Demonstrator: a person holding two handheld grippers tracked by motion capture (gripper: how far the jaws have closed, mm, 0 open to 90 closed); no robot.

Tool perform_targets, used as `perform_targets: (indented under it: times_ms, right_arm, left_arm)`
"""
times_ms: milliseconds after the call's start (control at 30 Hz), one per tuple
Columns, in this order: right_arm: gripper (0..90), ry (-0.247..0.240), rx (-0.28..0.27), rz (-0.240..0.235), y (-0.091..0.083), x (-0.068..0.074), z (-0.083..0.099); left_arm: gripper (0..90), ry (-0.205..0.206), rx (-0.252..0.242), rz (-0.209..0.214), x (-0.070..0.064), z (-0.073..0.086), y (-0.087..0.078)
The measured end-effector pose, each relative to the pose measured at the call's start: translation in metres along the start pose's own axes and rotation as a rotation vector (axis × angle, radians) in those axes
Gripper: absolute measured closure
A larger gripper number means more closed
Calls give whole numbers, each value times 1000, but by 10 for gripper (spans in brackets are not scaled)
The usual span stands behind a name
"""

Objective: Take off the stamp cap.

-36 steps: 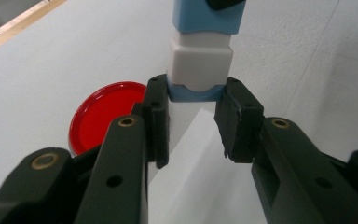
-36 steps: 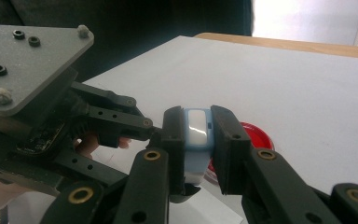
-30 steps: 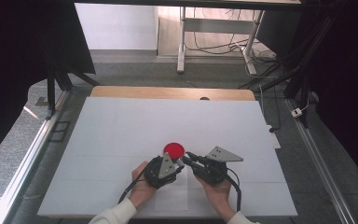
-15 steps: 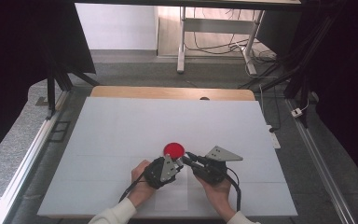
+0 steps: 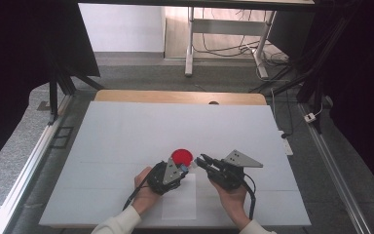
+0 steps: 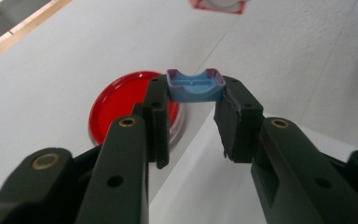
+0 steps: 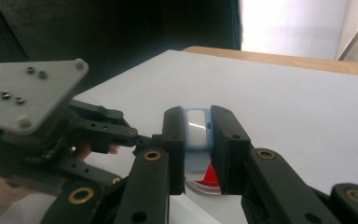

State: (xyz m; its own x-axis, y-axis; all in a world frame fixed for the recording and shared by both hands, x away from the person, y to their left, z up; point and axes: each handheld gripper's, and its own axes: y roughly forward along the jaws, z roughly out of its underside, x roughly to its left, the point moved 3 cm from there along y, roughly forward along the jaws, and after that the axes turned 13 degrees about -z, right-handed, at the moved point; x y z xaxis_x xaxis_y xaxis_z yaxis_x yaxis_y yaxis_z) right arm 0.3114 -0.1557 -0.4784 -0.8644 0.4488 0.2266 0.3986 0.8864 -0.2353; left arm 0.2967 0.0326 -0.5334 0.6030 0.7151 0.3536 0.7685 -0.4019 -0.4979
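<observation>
A: Where is the blue piece seen?

B: In the left gripper view it is found at upper centre, pinched between the fingertips of the left hand-held gripper, its hollow side turned up. In the high view it is seen just below centre, as a small pale speck between the two hand-held grippers.

A: And the right hand-held gripper?

B: Its jaws are pressed against the sides of the same blue piece, as shown at the centre of the right gripper view, where a pale oblong face is turned to the camera. So the piece is gripped from both sides and is held above the counter.

A: What lies near it?

B: A red lid is seen lying flat on the counter, just above the gripper tips in the high view. In the left gripper view it is placed left of centre, partly hidden by the left jaw. A white sheet is laid on the counter at lower centre of the high view, between the two hands.
</observation>
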Motion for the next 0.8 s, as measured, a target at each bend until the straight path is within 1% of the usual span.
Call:
perform_targets:
  times_ms: [100, 200, 367, 467, 633, 800]
  right_arm:
    - [754, -2, 3, -5, 0, 0, 0]
    - [754, -5, 6, -8, 0, 0, 0]
    - [753, 4, 12, -12, 1, -1, 1]
    - [753, 7, 15, -16, 1, -2, 1]
    - [752, 8, 20, -23, 1, -2, 2]
    - [753, 9, 22, -24, 1, -3, 2]
  left_arm:
    - [664, 2, -5, 17, -1, 0, 0]
    - [663, -13, -12, 23, 0, 0, -1]
    - [662, -24, -16, 27, 4, 1, -4]
    - [661, -33, -18, 21, 7, 2, -7]
    - [660, -32, -17, 8, 14, 7, -15]
    - [659, -48, -22, 2, 22, 12, -23]
